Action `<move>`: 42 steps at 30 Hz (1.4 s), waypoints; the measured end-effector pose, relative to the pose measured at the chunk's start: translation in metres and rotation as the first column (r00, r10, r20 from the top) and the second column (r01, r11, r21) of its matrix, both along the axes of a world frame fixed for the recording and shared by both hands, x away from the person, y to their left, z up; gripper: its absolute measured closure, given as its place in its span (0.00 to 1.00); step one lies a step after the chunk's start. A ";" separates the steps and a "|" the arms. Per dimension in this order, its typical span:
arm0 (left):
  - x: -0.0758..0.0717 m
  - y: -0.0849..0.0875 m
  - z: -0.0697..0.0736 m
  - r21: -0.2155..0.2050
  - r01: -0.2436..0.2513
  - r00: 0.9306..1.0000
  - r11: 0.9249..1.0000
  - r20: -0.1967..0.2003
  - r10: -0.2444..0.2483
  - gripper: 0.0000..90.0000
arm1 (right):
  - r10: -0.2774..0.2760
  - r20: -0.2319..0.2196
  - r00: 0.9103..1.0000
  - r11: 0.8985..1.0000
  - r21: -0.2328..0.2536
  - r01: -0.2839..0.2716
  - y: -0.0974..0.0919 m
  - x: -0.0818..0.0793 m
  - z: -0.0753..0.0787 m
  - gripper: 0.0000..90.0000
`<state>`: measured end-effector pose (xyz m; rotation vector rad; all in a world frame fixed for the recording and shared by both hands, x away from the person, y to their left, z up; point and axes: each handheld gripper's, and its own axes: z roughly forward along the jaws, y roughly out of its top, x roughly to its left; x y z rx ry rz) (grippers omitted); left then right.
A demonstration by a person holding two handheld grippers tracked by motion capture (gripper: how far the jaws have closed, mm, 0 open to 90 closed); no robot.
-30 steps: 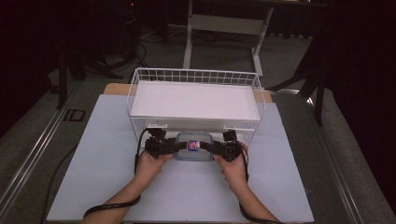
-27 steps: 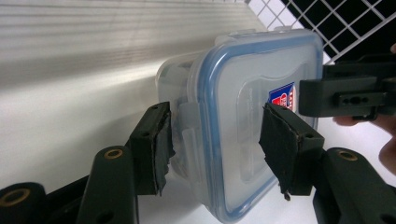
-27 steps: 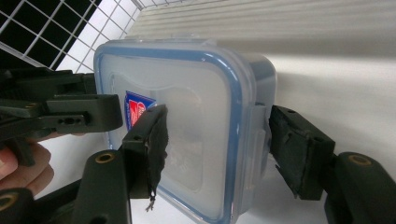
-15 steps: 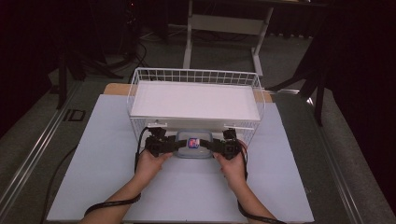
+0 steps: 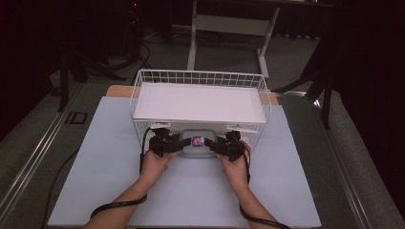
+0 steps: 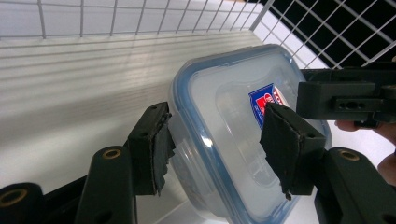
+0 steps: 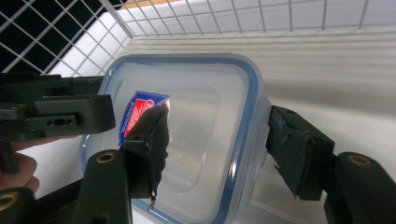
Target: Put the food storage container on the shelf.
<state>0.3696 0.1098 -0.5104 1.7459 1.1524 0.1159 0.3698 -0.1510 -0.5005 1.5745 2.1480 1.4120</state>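
under wire shelf (image 5: 198, 102), container (image 5: 197, 143) lying crosswise

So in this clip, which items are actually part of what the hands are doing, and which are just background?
In play:
- clear container with the blue-rimmed lid, gripped from both ends
- left tool and right tool
- white wire basket, right behind the container

Just lying about:
- grey stand frame beyond the table
- dark tripod legs on the floor
- cables trailing from the tools
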 end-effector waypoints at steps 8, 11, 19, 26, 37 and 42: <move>0.003 0.000 -0.002 0.049 -0.009 0.996 0.999 0.092 0.004 0.49 | -0.012 0.030 0.999 0.999 -0.035 0.013 0.004 0.003 -0.002 0.40; 0.002 -0.001 -0.001 0.060 -0.024 0.996 0.998 0.092 0.019 0.49 | -0.015 0.052 0.999 0.998 -0.053 0.018 0.005 0.002 -0.001 0.41; -0.012 0.008 0.005 0.062 -0.051 0.993 0.997 0.112 0.044 0.48 | 0.010 0.142 0.990 0.992 -0.129 0.009 0.005 -0.014 0.008 0.41; -0.038 0.019 0.010 0.112 -0.021 0.989 0.994 0.149 0.004 0.45 | 0.052 0.173 0.984 0.988 -0.155 -0.025 0.017 -0.041 0.017 0.52; -0.078 0.032 0.006 0.131 0.031 0.973 0.991 0.225 -0.060 0.15 | 0.165 0.132 0.977 0.972 -0.193 -0.137 0.025 -0.062 0.005 1.00; -0.088 0.030 -0.001 0.157 0.000 0.970 0.988 0.239 -0.038 0.02 | 0.180 0.111 0.977 0.966 -0.206 -0.155 0.029 -0.061 -0.005 1.00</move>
